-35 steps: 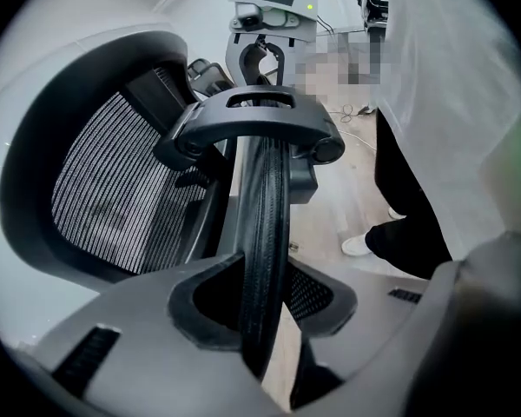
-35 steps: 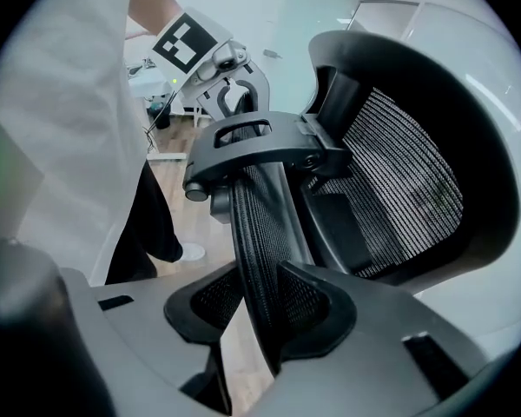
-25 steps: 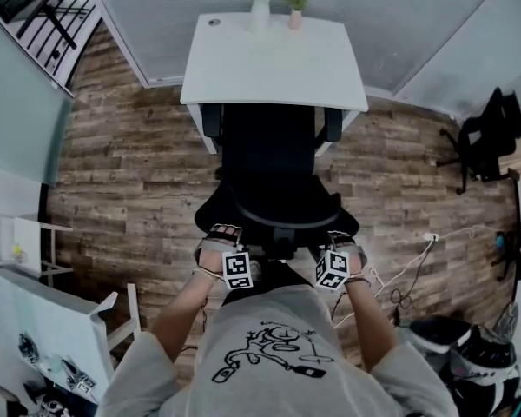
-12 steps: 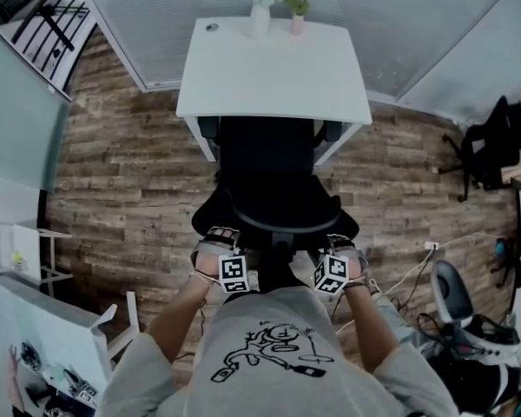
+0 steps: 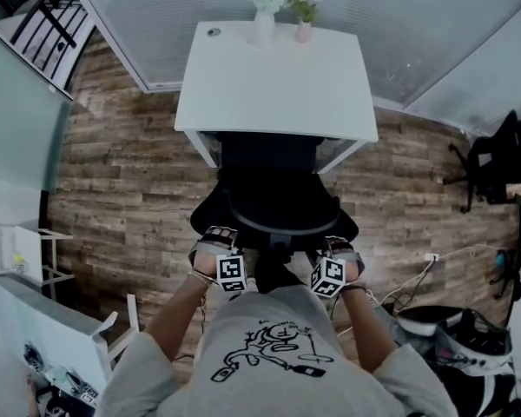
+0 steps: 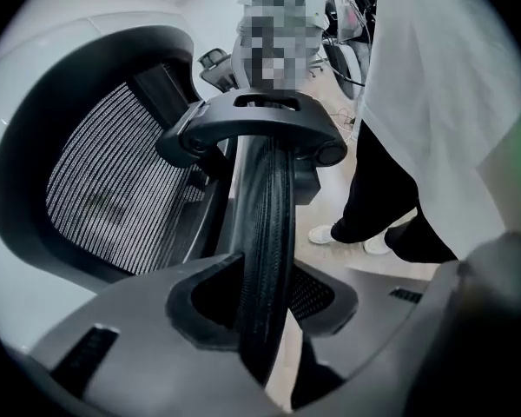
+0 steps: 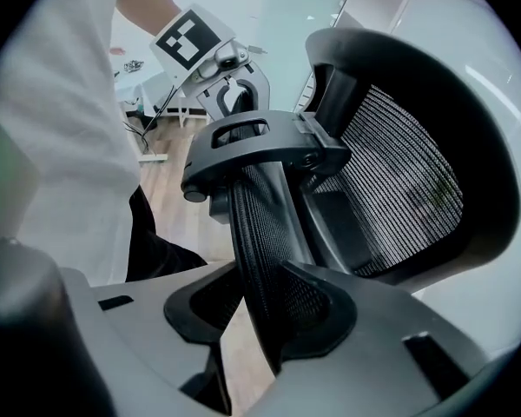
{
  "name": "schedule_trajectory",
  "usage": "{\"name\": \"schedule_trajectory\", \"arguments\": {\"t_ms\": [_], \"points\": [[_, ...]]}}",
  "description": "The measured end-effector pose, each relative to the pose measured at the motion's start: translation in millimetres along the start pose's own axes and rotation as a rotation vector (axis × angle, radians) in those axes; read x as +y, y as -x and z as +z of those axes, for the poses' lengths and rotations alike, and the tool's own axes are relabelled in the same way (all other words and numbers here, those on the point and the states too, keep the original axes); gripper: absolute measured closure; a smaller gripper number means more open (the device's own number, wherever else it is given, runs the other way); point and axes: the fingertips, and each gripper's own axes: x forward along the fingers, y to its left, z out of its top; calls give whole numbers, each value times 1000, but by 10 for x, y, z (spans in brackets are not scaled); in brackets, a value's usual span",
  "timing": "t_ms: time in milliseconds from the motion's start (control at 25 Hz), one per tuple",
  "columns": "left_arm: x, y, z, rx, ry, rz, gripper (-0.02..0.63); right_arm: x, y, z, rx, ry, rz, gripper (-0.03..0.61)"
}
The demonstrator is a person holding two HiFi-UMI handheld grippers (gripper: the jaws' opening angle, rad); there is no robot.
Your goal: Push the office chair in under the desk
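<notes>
Head view: your chair [image 5: 273, 194] has its seat under the surface [image 5: 278, 76], but the back is still out, so more pushing is left.

Left gripper view: the left gripper [image 6: 265, 320] has its jaws clamped on the chair's mesh rim [image 6: 265, 224].

Right gripper view: the right gripper [image 7: 265, 320] clamps the rim likewise.

The right tongs [image 7: 273, 324] are seen clamped on the edge of the black mesh headrest [image 7: 259, 224] of the office chair [image 7: 479, 168]. Its curved mesh backrest [image 7: 399, 189] is shown at right; a white shirt [image 7: 61, 137] and wooden floor [image 7: 175, 205] are seen at left.
</notes>
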Motion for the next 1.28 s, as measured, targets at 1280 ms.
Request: {"name": "schedule_trajectory", "arguments": {"t_ms": [1280], "points": [[1129,-523,219,16,69,5,476,-1319,-290,-182,-10,47,11,430]]}}
